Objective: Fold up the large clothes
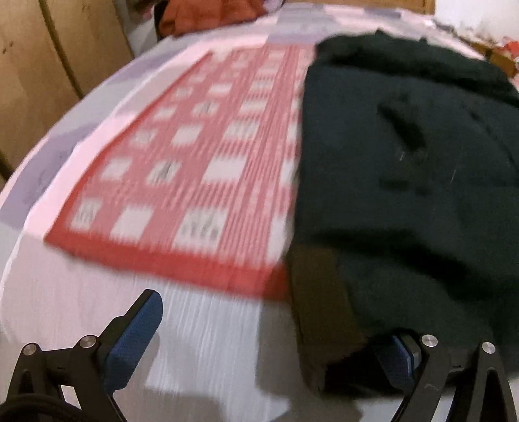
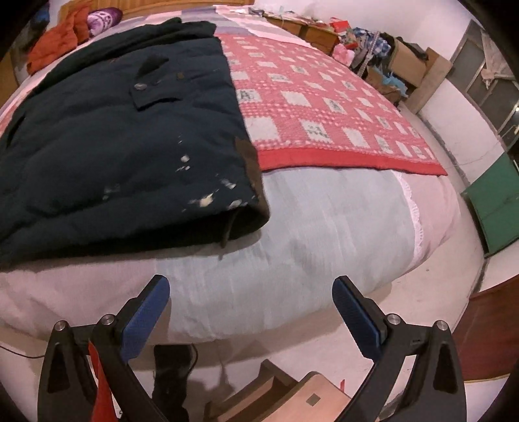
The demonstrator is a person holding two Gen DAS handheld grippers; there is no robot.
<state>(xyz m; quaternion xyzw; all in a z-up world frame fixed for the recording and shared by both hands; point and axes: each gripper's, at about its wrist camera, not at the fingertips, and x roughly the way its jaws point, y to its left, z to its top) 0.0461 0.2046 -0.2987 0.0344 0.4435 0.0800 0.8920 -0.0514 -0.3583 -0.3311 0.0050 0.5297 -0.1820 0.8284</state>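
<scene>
On the bed, a large dark coat lies spread flat, covering the left part of the mattress in the right wrist view and reaching back toward the headboard end. Its long right edge runs straight down over a red-and-white checked blanket, and its near corner, trimmed with a brown lining strip, folds over and touches the pale blue sheet just short of the bed's front edge. Pale specks dot the coat near that corner, and a buttoned pocket flap sits higher up.

The right gripper hovers off the front edge of the bed with its blue-padded fingers spread wide and nothing between them. Ahead of it the bare sheet offers open room, bounded by the coat's hem to the left and the blanket's red border further back. Below it a wooden stool stands on the floor. Beyond the bed's right side are a green board and cluttered boxes along the wall.

The left gripper is low at the coat's near hem; this view is smeared by motion. Its jaws are spread: the left pad is over the bare sheet, while the right pad is partly hidden under the coat's brown-lined edge. Orange clothing lies at the far end of the bed.
</scene>
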